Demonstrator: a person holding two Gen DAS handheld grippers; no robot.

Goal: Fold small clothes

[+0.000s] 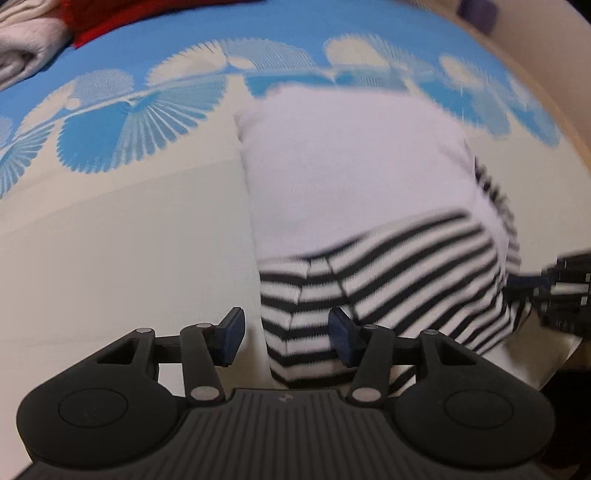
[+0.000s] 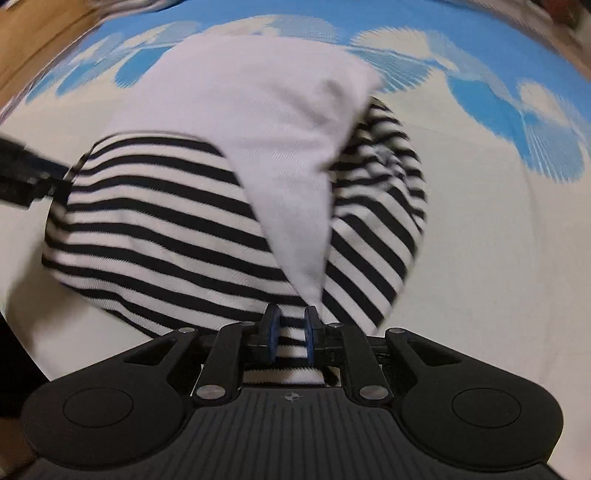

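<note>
A small garment, white with black-and-white striped parts (image 1: 354,177) (image 2: 155,221), lies on a cream sheet. In the right wrist view a white flap (image 2: 280,155) is folded over the stripes and narrows to a tip at my right gripper (image 2: 291,330). Its jaws stand a narrow gap apart, with striped cloth showing between them and the white tip touching the right fingertip (image 2: 311,314). My left gripper (image 1: 288,338) hangs open over the garment's striped near-left corner, pads clear of the cloth. Each gripper shows dark and blurred at the edge of the other's view: the right gripper (image 1: 565,291) and the left gripper (image 2: 26,177).
The sheet (image 1: 110,240) is cream with a blue fan-patterned band (image 1: 147,122) beyond the garment. Pale folded cloth (image 1: 26,48) and red cloth (image 1: 110,18) lie at the far left corner. A wooden surface (image 2: 40,37) borders the sheet.
</note>
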